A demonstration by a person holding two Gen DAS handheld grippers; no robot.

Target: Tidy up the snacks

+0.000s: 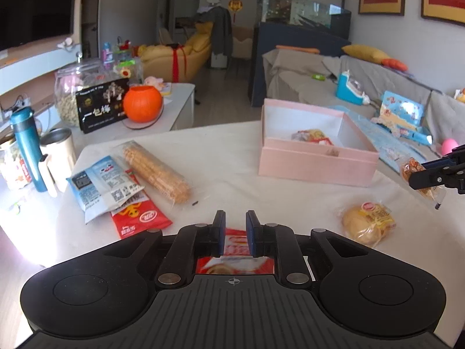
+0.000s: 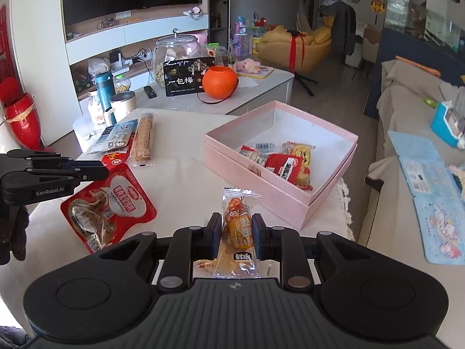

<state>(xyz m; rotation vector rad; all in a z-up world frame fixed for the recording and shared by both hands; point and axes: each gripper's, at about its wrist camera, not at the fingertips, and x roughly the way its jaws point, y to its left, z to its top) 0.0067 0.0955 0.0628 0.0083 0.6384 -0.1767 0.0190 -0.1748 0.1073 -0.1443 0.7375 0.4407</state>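
Flanking pink box (image 2: 255, 174), biscuit pack (image 2: 143, 139), orange pumpkin (image 2: 219, 82)

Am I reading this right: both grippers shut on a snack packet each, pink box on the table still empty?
Not quite. The pink box already holds several snack packets, as the right wrist view shows. The rest stands: the left gripper is shut on a red packet and the right gripper on a clear orange packet.

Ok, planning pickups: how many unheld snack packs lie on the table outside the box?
4: blue-white packet, red packet under it, cracker sleeve beside them, wrapped bun apart; more possibly hidden.
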